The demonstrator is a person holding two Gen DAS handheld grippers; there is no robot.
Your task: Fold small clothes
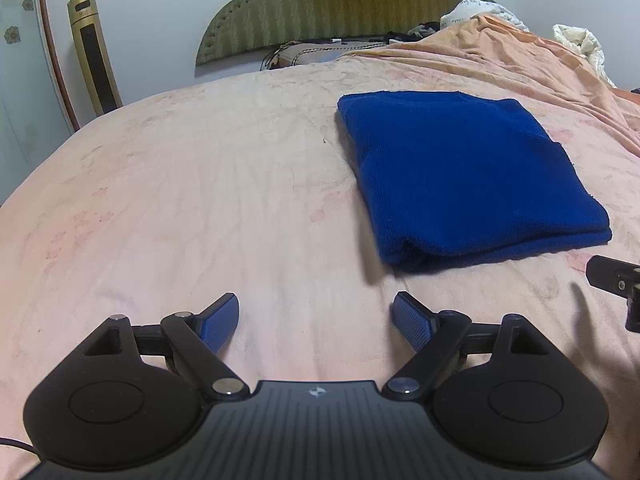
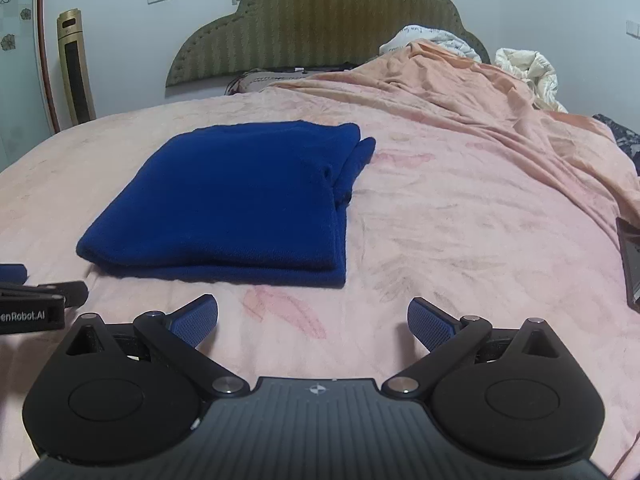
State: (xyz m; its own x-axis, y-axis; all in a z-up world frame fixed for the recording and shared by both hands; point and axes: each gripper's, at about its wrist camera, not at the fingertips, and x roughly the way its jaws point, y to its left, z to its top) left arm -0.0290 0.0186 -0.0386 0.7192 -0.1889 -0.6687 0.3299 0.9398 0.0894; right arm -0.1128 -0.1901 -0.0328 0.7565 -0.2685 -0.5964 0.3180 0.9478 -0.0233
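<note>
A dark blue garment [image 1: 460, 176] lies folded into a flat rectangle on the pink bedsheet [image 1: 200, 184]. In the left wrist view it is ahead and to the right of my left gripper [image 1: 316, 320], which is open and empty above the sheet. In the right wrist view the garment [image 2: 232, 200] is ahead and to the left of my right gripper [image 2: 312, 322], also open and empty. Each gripper's edge shows in the other's view: the right one [image 1: 616, 280] and the left one [image 2: 32, 300].
A green padded headboard [image 2: 320, 28] stands at the far end. A rumpled orange blanket [image 2: 480, 92] and white bedding [image 2: 528, 68] lie at the far right. A dark phone or tablet [image 2: 630, 260] lies at the right edge. A gold tower fan [image 1: 96, 52] stands left.
</note>
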